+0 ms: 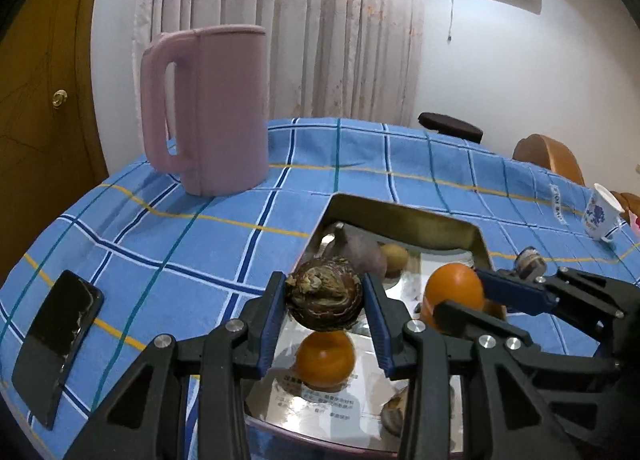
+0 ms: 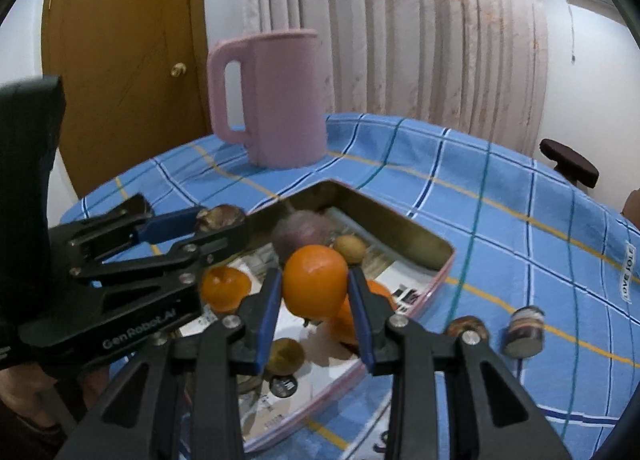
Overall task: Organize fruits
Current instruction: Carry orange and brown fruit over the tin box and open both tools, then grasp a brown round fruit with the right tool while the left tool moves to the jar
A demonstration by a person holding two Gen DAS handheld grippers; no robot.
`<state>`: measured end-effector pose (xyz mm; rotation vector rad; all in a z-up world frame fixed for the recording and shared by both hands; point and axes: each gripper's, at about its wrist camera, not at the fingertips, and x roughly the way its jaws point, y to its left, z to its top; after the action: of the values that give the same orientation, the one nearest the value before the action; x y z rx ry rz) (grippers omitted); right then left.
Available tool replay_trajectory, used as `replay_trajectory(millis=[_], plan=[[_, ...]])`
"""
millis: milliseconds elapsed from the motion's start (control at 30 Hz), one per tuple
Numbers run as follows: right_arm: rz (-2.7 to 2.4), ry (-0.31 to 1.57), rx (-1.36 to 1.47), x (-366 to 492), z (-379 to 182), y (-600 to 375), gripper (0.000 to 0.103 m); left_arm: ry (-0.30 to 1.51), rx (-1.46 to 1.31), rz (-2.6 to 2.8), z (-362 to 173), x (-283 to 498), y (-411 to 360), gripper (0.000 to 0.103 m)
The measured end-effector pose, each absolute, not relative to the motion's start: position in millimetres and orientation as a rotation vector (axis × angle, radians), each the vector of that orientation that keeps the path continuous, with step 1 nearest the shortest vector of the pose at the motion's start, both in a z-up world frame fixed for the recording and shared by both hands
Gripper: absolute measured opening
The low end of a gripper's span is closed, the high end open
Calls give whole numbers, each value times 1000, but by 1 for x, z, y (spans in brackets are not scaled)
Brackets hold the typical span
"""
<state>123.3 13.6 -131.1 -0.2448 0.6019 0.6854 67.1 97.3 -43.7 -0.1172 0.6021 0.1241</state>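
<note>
Left wrist view: my left gripper (image 1: 324, 300) is clamped on a brown chestnut-like fruit (image 1: 325, 297), held above the metal tray (image 1: 404, 212); an orange (image 1: 325, 358) lies in the tray directly beneath.

Right wrist view: my right gripper (image 2: 314, 292) is clamped on a second orange (image 2: 315, 281) above the tray (image 2: 400, 238); a small jar (image 2: 524, 326) stands right of the tray.
</note>
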Motion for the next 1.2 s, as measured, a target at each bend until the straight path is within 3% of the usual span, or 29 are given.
replay_trajectory(millis=[233, 400, 733, 900, 1067, 1200], plan=[[740, 621, -220, 123, -136, 11, 39, 616, -145, 112, -44, 63, 100, 44], [722, 542, -218, 106, -120, -11, 58, 583, -153, 115, -37, 54, 96, 73], [435, 584, -263, 126, -129, -84, 60, 562, -171, 81, -35, 49, 78, 73], [477, 643, -252, 146, -139, -75, 59, 563, -146, 74, -34, 51, 69, 73], [484, 709, -323, 164, -151, -50, 51, 566, -143, 84, -32, 56, 70, 73], [475, 760, -342, 180, -158, -43, 53, 567, -139, 99, -28, 62, 69, 73]])
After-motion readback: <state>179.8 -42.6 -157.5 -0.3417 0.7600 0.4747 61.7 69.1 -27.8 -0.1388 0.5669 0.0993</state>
